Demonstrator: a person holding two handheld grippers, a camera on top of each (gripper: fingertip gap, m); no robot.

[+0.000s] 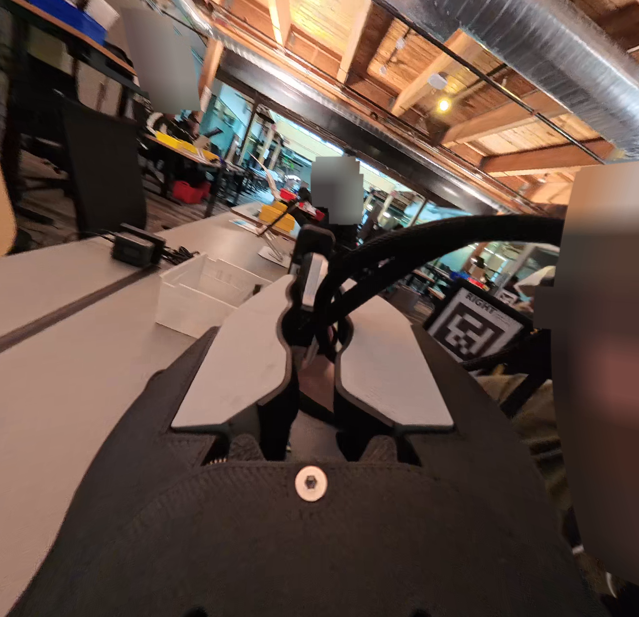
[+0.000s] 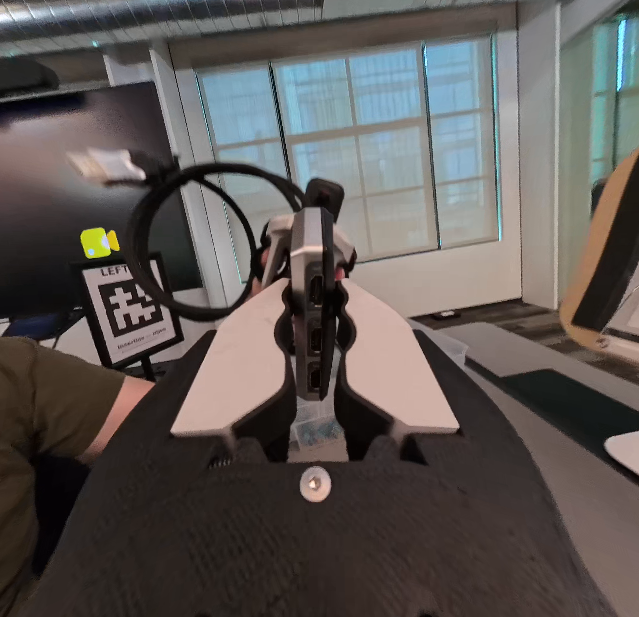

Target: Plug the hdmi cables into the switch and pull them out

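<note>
Above the white tabletop (image 1: 69,341), both pairs of tongs are raised and meet around the same hardware. A dark monitor (image 2: 69,192) hangs to the left beyond the right tongs, a marker board (image 2: 129,310) standing below it. A white divided bin (image 1: 204,289) sits on the tabletop just left of the left tongs' tips. The black braided HDMI cable (image 2: 193,240) loops in a wide ring left of the right tongs, and arcs away to the right above the left tongs. The right tongs (image 2: 313,310) are clamped on the grey HDMI switch (image 2: 307,289), held on edge between the white fingers (image 2: 249,351), three empty ports facing the camera. The left tongs (image 1: 311,310) are closed on the cable's plug (image 1: 309,282), which points up from their tips beside a black connector body (image 1: 313,240).
</note>
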